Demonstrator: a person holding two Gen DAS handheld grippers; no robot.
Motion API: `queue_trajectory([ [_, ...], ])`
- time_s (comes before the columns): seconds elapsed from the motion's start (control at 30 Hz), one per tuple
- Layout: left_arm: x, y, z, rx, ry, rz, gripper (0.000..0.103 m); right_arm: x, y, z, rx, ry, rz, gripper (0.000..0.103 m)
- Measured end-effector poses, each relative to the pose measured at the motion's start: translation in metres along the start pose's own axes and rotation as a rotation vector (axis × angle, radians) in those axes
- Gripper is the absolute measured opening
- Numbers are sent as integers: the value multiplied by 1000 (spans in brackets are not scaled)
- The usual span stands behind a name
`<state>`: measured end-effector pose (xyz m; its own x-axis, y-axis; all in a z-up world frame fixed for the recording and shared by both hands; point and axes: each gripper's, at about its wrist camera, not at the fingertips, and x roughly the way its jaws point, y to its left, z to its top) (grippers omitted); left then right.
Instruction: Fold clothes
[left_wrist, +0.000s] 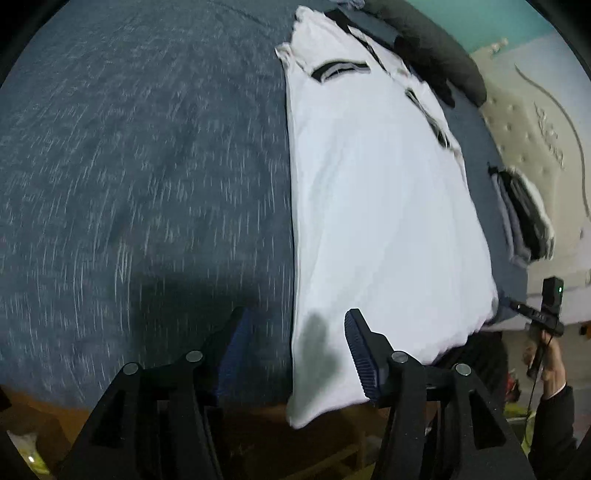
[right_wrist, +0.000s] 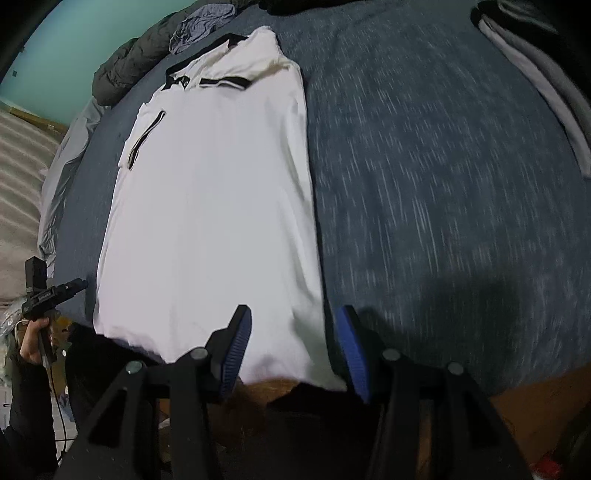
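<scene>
Below both downward-tilted grippers, a white shirt (left_wrist: 384, 206) with black trim lies flat and lengthwise on a blue-grey bed cover (left_wrist: 140, 177), its hem at 6 o'clock and its collar toward 12. The left gripper (left_wrist: 295, 350) hovers with jaws about half open and empty over the hem's left corner, while the right gripper (right_wrist: 295, 347), likewise half open and gripping nothing, hangs over the hem's right corner. No readable writing shows on the shirt.

free: blue bedspread (left_wrist: 147, 184) beside white shirt (left_wrist: 369, 221) | blocked: seemingly folded pile (left_wrist: 524, 214)
</scene>
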<state>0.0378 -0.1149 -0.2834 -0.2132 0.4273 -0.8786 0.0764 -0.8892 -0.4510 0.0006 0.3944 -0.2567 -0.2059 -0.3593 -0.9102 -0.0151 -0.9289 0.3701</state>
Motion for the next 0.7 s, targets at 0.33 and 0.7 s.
queue_trajectory([
  [0.33, 11, -6, -30, 34, 42, 16, 58, 9, -5, -32, -17, 26, -41, 50],
  [0.7, 20, 4, -40, 29, 67, -4, 57, 18, 3, -31, -25, 36, -56, 50],
])
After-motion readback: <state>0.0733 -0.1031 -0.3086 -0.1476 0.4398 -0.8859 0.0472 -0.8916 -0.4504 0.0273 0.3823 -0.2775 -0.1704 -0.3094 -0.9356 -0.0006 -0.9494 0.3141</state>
